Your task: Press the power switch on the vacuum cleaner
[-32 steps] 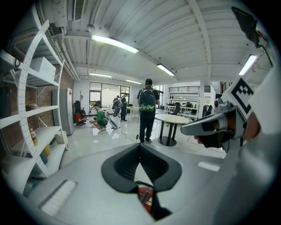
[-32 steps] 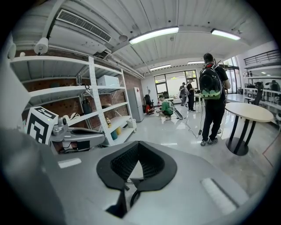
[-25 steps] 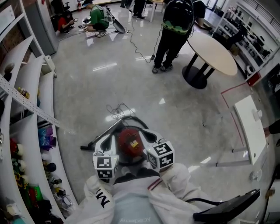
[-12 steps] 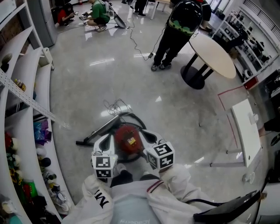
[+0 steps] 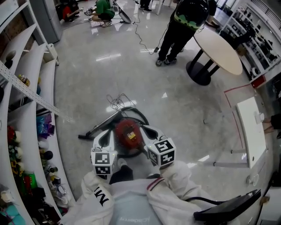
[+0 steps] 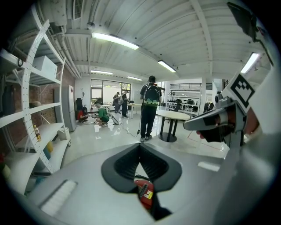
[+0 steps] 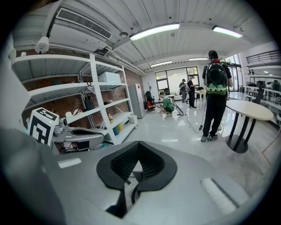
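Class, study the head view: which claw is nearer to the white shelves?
Left. The left claw is on the side of the red vacuum cleaner facing the white shelves; the right claw is on its far side.

A big open lab-workshop hall

A polished grey floor [image 5: 101, 83] runs the whole room. Tall white shelving [image 5: 19, 57] holding small coloured goods lines the 9 o'clock side, against a brick wall [image 7: 57, 103]. A round table [image 5: 218, 48] stands at 1 o'clock, with a person wearing a backpack [image 5: 184, 19] just beside it. At 12 o'clock, crouching people [image 5: 103, 9] work on the floor, near a loose cable [image 5: 142, 41]. Strip lights [image 6: 115, 40] and exposed pipes [image 6: 66, 57] cross the ceiling.
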A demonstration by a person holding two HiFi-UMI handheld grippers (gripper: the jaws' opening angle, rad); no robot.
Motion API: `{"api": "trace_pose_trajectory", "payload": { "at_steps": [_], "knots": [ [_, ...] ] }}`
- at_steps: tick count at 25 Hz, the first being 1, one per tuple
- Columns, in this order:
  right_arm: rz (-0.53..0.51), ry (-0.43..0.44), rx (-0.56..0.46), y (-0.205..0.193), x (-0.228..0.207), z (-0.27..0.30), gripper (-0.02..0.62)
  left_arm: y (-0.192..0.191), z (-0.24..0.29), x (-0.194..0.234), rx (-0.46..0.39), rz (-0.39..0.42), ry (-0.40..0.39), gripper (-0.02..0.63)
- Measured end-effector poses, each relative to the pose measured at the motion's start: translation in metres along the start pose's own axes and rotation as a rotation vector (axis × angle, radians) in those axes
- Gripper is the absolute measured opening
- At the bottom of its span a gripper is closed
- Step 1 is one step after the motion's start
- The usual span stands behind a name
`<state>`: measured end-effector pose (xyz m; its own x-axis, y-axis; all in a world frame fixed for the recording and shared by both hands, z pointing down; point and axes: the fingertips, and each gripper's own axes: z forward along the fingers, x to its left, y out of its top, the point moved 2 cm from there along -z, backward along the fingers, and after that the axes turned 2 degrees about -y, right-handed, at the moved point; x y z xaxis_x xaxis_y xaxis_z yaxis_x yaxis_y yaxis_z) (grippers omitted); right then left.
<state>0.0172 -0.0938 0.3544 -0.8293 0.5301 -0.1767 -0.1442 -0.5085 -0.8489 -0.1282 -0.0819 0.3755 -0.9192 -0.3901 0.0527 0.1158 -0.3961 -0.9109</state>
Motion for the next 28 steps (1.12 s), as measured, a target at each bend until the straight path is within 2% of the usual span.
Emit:
{"api": "trace_pose_trajectory", "payload": {
  "at_steps": [13, 24, 28],
  "knots": [
    [0.004, 0.098, -0.029, -0.029, -0.037, -0.069, 0.0, 0.012, -0.016, -0.091, -0.023, 0.014, 0.072, 0.0],
    [-0.017, 0.181, -0.025, -0.069, -0.05, -0.126, 0.0, -0.02, -0.055, -0.149, -0.026, -0.037, 0.199, 0.0],
    [-0.02, 0.183, -0.019, -0.077, -0.058, -0.144, 0.0, -0.024, -0.059, -0.168, -0.034, -0.057, 0.21, 0.0]
  ]
}}
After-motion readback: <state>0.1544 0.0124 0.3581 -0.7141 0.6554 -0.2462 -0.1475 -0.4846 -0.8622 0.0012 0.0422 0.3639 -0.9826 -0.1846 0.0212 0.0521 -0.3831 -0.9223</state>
